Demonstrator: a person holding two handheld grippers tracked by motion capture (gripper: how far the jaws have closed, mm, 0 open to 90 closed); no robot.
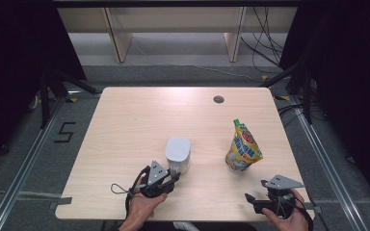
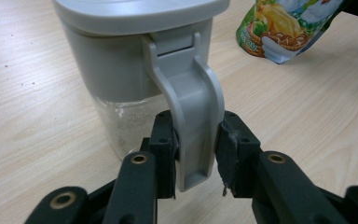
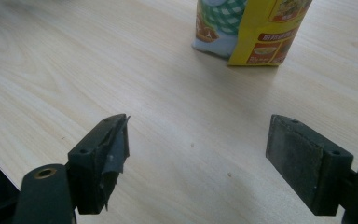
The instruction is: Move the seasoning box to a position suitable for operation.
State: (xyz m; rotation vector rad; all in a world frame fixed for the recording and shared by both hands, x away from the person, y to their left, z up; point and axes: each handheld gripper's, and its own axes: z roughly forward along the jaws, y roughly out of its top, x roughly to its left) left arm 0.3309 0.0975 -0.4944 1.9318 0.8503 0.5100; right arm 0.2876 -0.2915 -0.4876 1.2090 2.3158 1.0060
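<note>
A clear jug with a grey lid (image 1: 178, 153) stands near the table's front, left of centre. Its grey handle (image 2: 193, 107) points toward me, and my left gripper (image 2: 196, 135) is shut on it, one black pad pressing each side. From above, the left gripper (image 1: 172, 179) sits just in front of the jug. A yellow and green snack pouch (image 1: 243, 147) stands upright to the right; the pouch (image 2: 284, 28) is beyond the jug. My right gripper (image 1: 256, 199) hovers near the front right edge, jaws wide open with nothing between them. The right gripper (image 3: 198, 140) faces the pouch (image 3: 251, 28), well short of it.
The light wooden table (image 1: 135, 120) has a round cable hole (image 1: 218, 99) near its far edge. Beyond the table are wooden furniture legs and loose cables on a grey floor. Metal rails run along both sides.
</note>
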